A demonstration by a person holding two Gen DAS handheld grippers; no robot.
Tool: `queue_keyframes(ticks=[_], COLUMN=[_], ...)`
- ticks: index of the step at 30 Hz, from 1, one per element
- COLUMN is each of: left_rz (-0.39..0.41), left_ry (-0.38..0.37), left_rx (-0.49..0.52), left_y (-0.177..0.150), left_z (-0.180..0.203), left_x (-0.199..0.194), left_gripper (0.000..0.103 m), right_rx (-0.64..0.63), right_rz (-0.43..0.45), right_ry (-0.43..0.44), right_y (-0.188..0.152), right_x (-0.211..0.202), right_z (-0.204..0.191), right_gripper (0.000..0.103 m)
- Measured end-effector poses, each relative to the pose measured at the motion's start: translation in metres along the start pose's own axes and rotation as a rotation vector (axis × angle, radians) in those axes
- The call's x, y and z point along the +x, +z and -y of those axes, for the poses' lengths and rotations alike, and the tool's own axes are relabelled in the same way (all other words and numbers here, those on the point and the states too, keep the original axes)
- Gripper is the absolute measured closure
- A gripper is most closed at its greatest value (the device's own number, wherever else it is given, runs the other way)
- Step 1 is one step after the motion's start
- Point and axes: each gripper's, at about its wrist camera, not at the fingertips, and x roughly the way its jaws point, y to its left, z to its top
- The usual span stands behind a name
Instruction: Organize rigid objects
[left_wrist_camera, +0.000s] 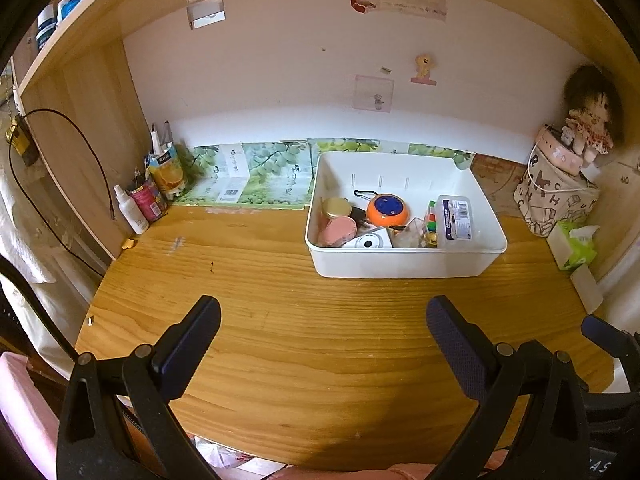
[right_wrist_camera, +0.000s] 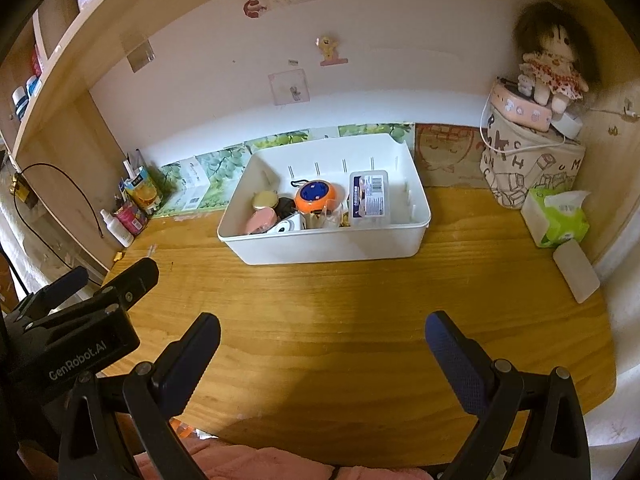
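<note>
While both my claws hung spread and empty over the bare surface (left_wrist_camera: 320, 344), left claw (left_wrist_camera: 323, 334) and right claw (right_wrist_camera: 322, 344) held short of the white bin (left_wrist_camera: 404, 264). Inside the bin lay the rigid items, bunched toward its near wall, apparently already gathered: one orange ball-shaped gadget (left_wrist_camera: 387, 209), one clear lidded box (left_wrist_camera: 456, 221), one gold-lidded jar (left_wrist_camera: 335, 207).

Doll (right_wrist_camera: 550, 66) atop patterned bag (right_wrist_camera: 528, 168); tissue box (right_wrist_camera: 558, 216) beside; spray bottle (left_wrist_camera: 130, 210), cups far left corner.

bin (left_wrist_camera: 404, 268) front wall hides item bases | barcode label (left_wrist_camera: 456, 216) print unreadable
</note>
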Motion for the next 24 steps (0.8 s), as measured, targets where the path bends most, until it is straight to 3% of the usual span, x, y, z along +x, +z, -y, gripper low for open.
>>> queue_keyframes(ticks=[24], left_rz=[-0.034], left_ry=[0.016], left_rx=[0.065], left_y=[0.001], left_z=[0.012], left_x=[0.01], left_gripper=[0.001], right_rx=[0.084], right_rz=[-0.036], right_ry=[-0.029], right_y=[-0.003], right_x=[0.008], right_z=[0.013], right_gripper=[0.0])
